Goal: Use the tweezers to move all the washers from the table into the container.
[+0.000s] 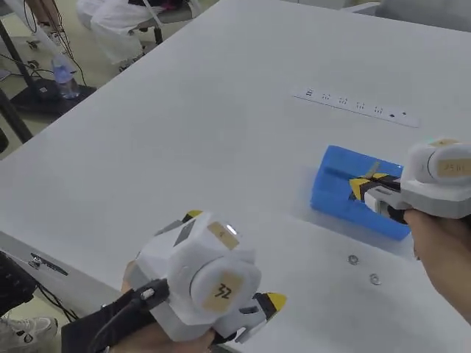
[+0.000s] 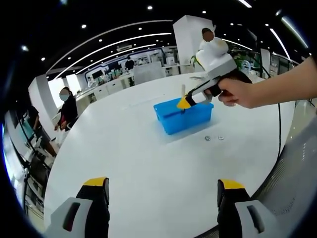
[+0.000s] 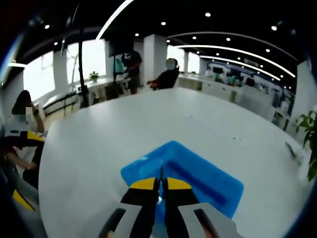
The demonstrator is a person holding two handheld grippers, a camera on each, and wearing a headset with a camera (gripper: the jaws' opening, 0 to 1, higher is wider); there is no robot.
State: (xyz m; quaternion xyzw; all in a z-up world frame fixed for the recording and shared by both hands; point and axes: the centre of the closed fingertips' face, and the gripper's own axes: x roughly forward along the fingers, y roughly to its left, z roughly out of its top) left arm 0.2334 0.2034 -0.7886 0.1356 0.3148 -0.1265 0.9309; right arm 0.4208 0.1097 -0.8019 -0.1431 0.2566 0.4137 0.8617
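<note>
White table (image 1: pixel 184 147) carries a blue container (image 1: pixel 333 197), two washers (image 1: pixel 353 259) beside it and a power strip (image 1: pixel 357 107)

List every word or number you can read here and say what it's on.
"32": yellow label on the left gripper.
Blurred, unreadable: pale label on the right gripper, which holds tweezers.
Too small to read: markings on the power strip.
</note>
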